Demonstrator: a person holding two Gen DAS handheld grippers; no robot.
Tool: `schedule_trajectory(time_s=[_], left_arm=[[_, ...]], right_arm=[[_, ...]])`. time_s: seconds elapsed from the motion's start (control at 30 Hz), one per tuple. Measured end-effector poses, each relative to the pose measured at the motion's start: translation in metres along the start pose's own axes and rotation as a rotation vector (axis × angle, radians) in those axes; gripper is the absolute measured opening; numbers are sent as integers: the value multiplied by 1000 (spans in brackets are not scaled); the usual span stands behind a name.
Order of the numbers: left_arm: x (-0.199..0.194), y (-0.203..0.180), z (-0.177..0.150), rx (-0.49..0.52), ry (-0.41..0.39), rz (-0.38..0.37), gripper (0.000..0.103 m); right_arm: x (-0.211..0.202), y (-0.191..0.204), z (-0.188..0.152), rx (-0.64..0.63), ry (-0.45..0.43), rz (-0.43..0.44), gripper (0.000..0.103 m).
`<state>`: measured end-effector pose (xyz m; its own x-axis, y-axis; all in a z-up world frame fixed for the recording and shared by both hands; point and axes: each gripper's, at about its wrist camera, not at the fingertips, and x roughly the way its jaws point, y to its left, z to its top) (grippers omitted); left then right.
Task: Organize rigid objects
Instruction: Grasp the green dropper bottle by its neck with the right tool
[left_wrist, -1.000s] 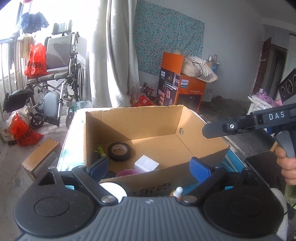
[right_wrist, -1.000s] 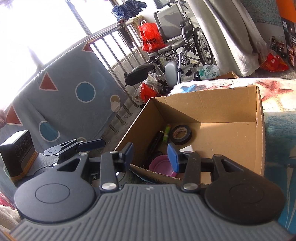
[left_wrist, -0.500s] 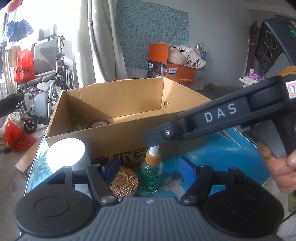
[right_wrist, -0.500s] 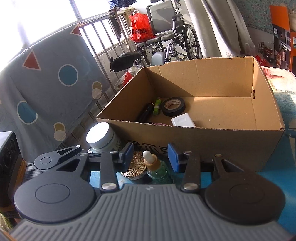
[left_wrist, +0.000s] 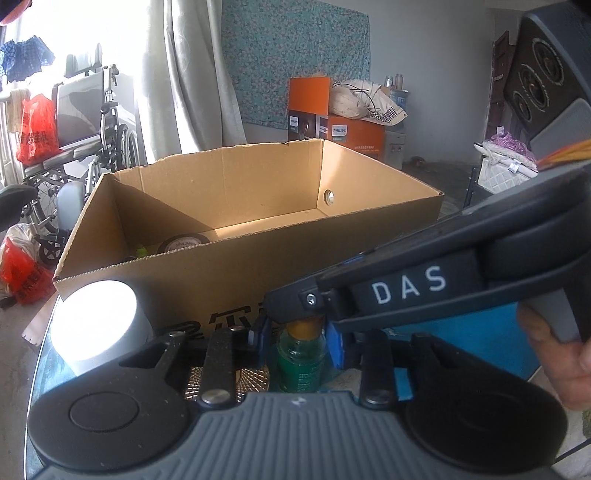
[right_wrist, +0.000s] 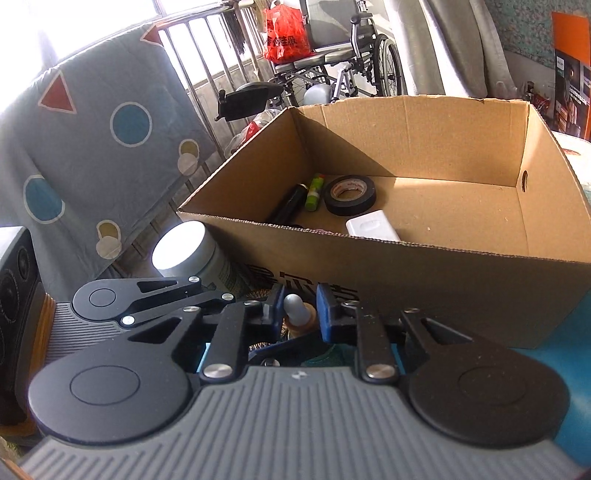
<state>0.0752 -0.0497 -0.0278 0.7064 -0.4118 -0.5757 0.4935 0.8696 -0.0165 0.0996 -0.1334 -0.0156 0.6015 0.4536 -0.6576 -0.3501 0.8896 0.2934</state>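
My grippers' shells are matt grey ribbed plastic with black arms and bright metal rivets. The cardboard box looks dull, brown and corrugated along its rim. The dropper bottle is glossy green, clear-looking, with a grey rubbery bulb. The tape roll shines black; the white-lidded jar looks smooth.

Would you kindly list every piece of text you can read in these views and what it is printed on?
"DAS": white letters on the right gripper, on its arm.
"PHILIPS": orange carton by the wall.
Black characters on the cardboard box front: partly hidden, unreadable.
Print on the tape roll, green bottle and red bag: too small.
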Motion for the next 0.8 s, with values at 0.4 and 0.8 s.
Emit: schedule_trajectory(time_s=[0.4, 0.8], left_arm=[[11, -6, -3, -6, 51, -4, 34], [14, -11, -7, -34, 68, -53, 34]], right_arm=[[-4, -12, -1, 36, 0, 20, 18], [-11, -20, -7, 62, 0, 9, 19]])
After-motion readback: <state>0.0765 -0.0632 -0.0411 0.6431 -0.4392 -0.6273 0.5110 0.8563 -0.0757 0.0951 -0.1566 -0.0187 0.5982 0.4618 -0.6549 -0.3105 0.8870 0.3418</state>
